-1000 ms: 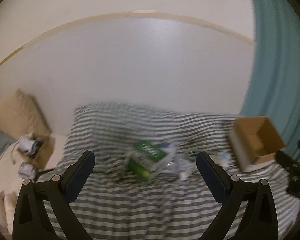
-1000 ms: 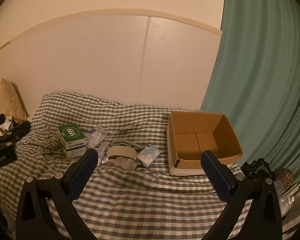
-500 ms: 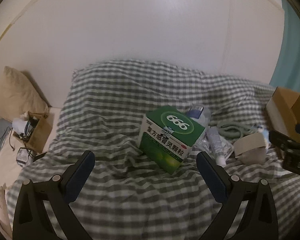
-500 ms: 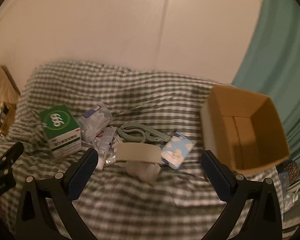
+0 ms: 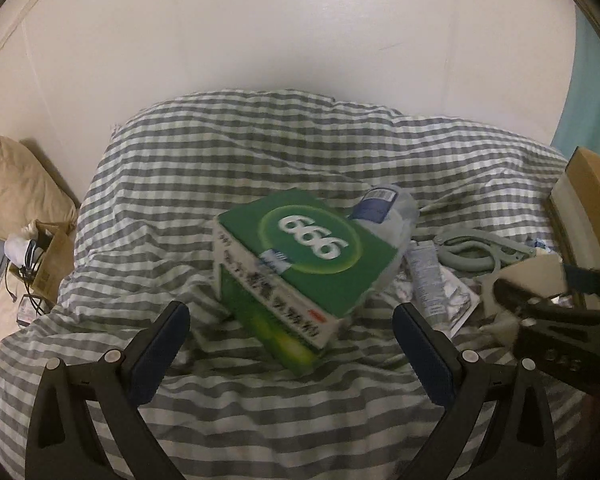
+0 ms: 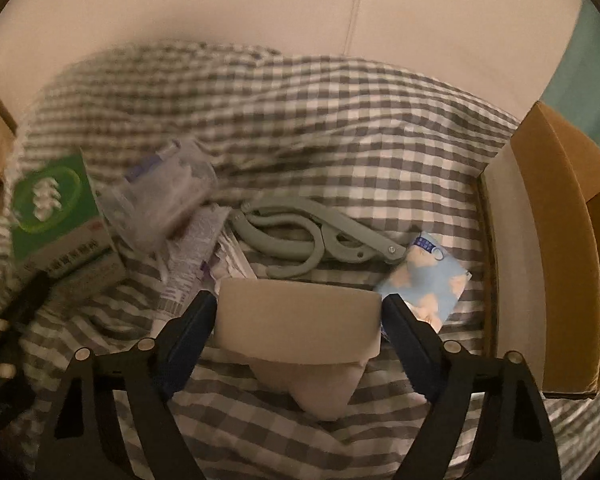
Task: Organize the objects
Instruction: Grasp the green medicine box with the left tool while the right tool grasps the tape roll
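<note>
Tape roll [image 6: 298, 314], a wide beige ring lying on a crumpled tissue on the checked bedspread [image 6: 340, 128], is sitting between the jaws of the right gripper [image 6: 298, 312] as they are closing on it; the pads are flanking its two sides, and whether they are already pressing cannot be told. The grip is running across the ring's width, probably so the roll can be lifted flat. Just behind the roll, grey-green folding scissors [image 6: 316, 228] are lying on the cloth, with a blue tissue pack [image 6: 428, 276] just to the roll's right and foil sachets and a clear bag just to its left. Farther left of the roll, a green medicine box [image 5: 300, 268] is sitting tilted on the folds, and the left gripper [image 5: 288, 332] is hanging near it with jaws spread wide and nothing between them, seemingly lining up its own pick. To the roll's right, an open cardboard box [image 6: 556, 216] is standing with its near wall facing the clutter, the likely destination. Bare bedspread is lying between roll and box, leaving a clear lane, though the box wall will need clearing.
</note>
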`<state>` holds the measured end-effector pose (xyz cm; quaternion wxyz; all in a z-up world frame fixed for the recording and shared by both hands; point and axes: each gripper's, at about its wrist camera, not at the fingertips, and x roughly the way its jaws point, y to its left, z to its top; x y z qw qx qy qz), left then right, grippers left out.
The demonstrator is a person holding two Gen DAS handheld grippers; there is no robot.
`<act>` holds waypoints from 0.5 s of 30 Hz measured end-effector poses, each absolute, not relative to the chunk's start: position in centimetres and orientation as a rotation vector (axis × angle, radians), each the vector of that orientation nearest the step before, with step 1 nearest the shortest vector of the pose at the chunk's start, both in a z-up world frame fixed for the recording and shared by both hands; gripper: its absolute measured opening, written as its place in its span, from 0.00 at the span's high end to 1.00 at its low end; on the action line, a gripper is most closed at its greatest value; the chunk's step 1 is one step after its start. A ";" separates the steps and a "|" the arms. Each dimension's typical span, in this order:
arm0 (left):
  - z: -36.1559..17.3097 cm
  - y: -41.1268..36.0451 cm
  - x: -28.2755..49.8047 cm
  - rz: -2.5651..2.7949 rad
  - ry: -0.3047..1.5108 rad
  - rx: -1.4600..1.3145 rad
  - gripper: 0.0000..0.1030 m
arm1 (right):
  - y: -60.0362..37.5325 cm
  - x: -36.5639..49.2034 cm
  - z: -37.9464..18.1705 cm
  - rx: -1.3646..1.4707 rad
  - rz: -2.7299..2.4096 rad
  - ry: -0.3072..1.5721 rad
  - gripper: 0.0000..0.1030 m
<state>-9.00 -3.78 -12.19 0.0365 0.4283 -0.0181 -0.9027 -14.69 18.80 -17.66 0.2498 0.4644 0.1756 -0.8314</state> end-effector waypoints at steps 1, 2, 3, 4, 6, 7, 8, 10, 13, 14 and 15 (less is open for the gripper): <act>-12.0 -3.4 -9.1 -2.775 -0.048 1.304 0.00 | 19.2 -14.4 -17.0 1.239 -2.278 0.461 0.19; -12.0 -2.9 -9.3 -2.776 -0.041 1.299 0.00 | 19.6 -14.1 -15.9 1.183 -2.315 0.458 0.19; -12.0 -2.6 -9.6 -2.770 -0.040 1.301 0.00 | 20.0 -13.9 -14.9 1.139 -2.346 0.454 0.19; -12.2 -2.0 -10.2 -2.741 -0.052 1.311 0.00 | 20.0 -13.9 -14.3 1.114 -2.362 0.448 0.19; -12.6 -1.3 -11.2 -2.686 -0.054 1.319 0.00 | 20.8 -13.6 -13.0 1.062 -2.385 0.422 0.19; -12.8 -1.2 -11.7 -2.658 -0.016 1.326 0.00 | 21.1 -13.6 -12.6 1.049 -2.391 0.414 0.19; -12.8 -1.2 -12.0 -2.653 0.017 1.332 0.00 | 21.6 -13.6 -12.3 1.040 -2.403 0.403 0.19; -13.0 -1.0 -12.6 -2.626 0.068 1.318 0.00 | 22.0 -13.8 -12.4 1.047 -2.409 0.395 0.19; -13.8 -0.9 -13.6 -2.513 0.057 1.286 0.00 | 22.3 -14.6 -13.1 1.075 -2.413 0.383 0.19; -14.1 -1.0 -13.8 -2.474 0.064 1.267 0.00 | 22.5 -14.7 -13.3 1.075 -2.418 0.379 0.19; -14.4 -1.2 -14.0 -2.450 0.077 1.262 0.00 | 22.5 -14.9 -13.4 1.073 -2.419 0.374 0.19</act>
